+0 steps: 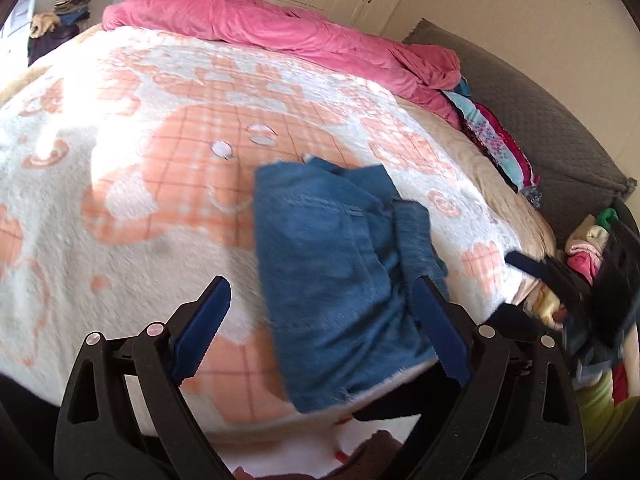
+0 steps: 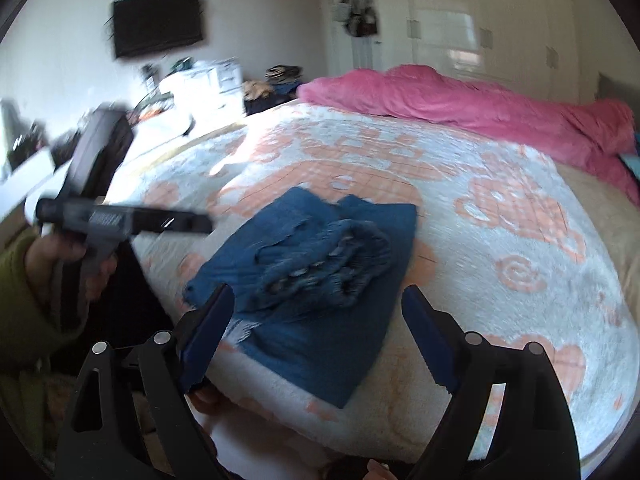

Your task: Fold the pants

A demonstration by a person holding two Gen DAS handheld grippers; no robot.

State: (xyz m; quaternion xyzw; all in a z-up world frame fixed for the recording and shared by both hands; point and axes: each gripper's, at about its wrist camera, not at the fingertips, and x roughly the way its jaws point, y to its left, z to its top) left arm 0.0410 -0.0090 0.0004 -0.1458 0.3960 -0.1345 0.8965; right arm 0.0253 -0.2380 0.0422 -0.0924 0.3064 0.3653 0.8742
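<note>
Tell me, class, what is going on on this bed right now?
A person holds a hand-held gripper in each hand over a bed covered by a peach and white blanket. A pair of blue jeans lies on it, folded into a compact bundle, with nothing gripping it. The left hand-held gripper and the right hand-held gripper are both open and empty. A pink duvet is bunched along the far side.

Blue denim pants (image 2: 316, 280) lie folded in a compact bundle near the bed's edge, waistband bunched on top
</note>
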